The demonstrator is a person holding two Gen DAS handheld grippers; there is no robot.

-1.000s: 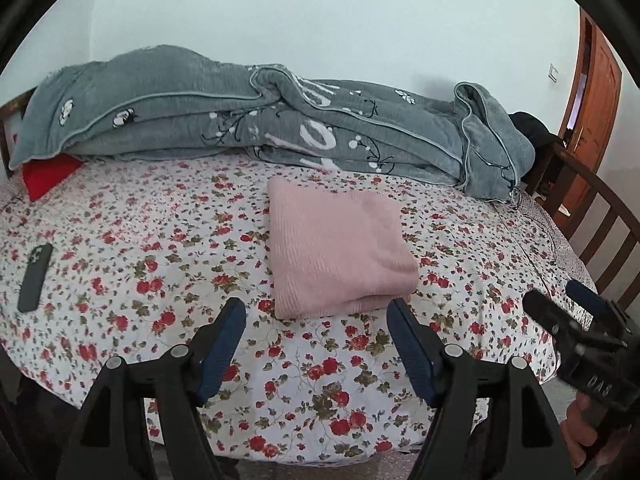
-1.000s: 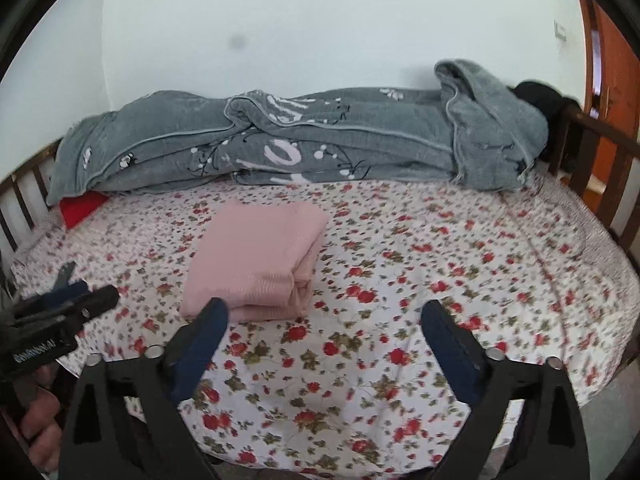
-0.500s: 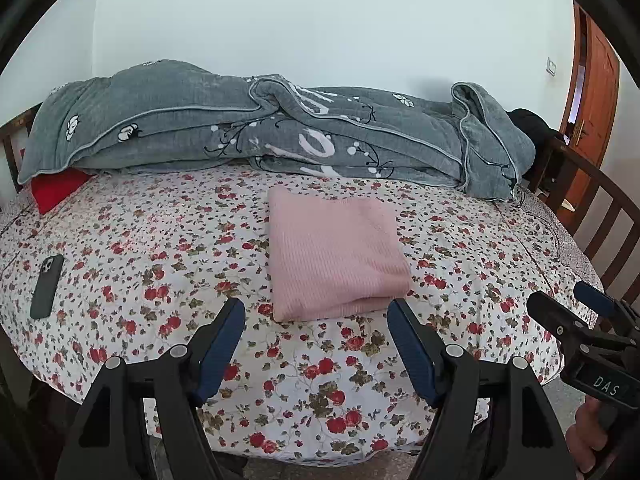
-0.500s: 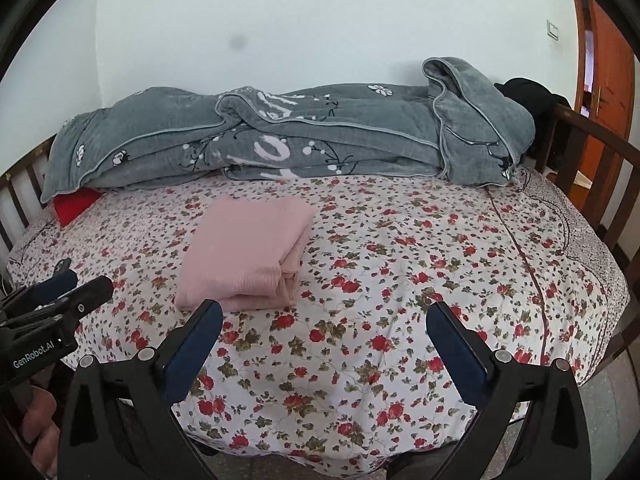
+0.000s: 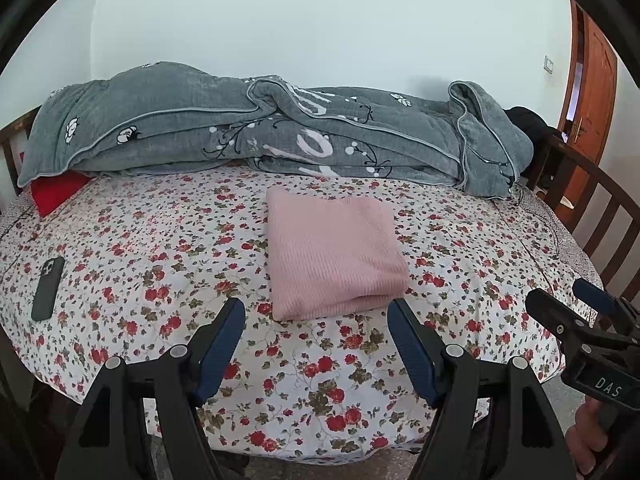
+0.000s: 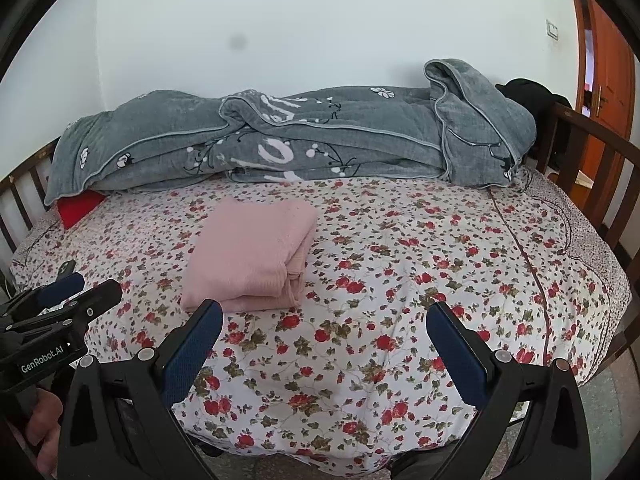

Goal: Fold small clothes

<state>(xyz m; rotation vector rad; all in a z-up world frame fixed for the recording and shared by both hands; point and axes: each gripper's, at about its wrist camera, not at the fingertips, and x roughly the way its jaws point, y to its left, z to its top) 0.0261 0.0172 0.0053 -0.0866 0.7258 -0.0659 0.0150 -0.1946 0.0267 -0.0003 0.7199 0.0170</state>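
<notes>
Your two wrist views are evenly daylit, soft and bright, with no glare. The white wall [image 5: 320, 20] far ahead of your claws reads clean; one dark smudge [image 6: 239, 42] floats on it in the right view. Shadows are faint. Fisheye curves everything toward black corners. Focus is sharp, with slight softening near the rim.

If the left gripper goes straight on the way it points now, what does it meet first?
Most likely the folded pink garment, near its front edge. The left gripper is open and empty, centred on it. Depth is unclear, so it might touch the floral bedsheet just before it.
</notes>
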